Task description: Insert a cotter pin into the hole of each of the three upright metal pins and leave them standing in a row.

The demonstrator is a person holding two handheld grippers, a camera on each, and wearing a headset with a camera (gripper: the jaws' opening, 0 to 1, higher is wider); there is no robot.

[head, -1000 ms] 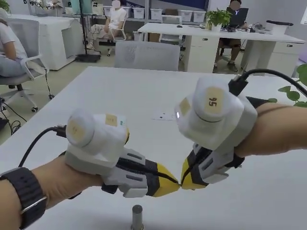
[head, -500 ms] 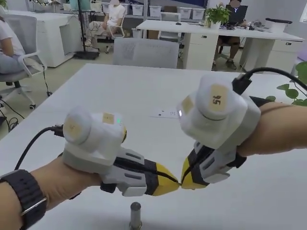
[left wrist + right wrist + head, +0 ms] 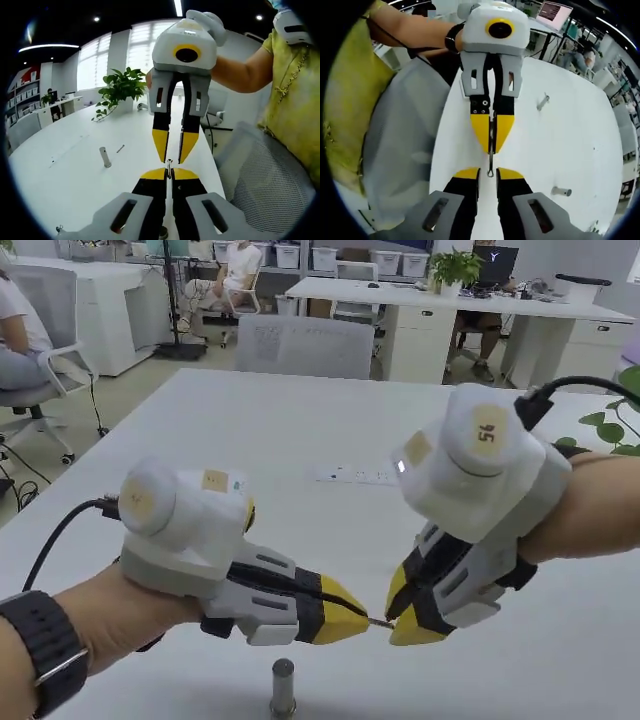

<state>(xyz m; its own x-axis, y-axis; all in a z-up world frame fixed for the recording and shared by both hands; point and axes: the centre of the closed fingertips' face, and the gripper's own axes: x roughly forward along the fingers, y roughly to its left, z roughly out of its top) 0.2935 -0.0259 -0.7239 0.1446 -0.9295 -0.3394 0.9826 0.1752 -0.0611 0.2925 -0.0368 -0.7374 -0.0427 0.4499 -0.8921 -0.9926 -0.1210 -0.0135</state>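
Currently the two grippers face each other tip to tip just above the white table (image 3: 300, 440), near its front edge. The left gripper (image 3: 358, 614) comes in from the left with its yellow-tipped jaws pressed together on a thin cotter pin (image 3: 379, 621), and a short length of the pin sticks out past the tips towards the other gripper. The right gripper (image 3: 405, 618) angles down from the right. Its jaws are slightly apart, and in the right gripper view the looped end of the cotter pin (image 3: 491, 161) lies in the gap between its tips. Whether the loop touches either tip cannot be told. In the left gripper view the pin's end (image 3: 170, 163) sits just short of the opposing yellow tips. One upright metal pin (image 3: 283, 685) stands on the table in front of and below the grippers, apart from both. The left gripper view shows an upright metal pin (image 3: 105, 156) farther out on the table, with a loose cotter pin (image 3: 120, 148) lying near it, and a potted plant (image 3: 120, 89) at the far edge.
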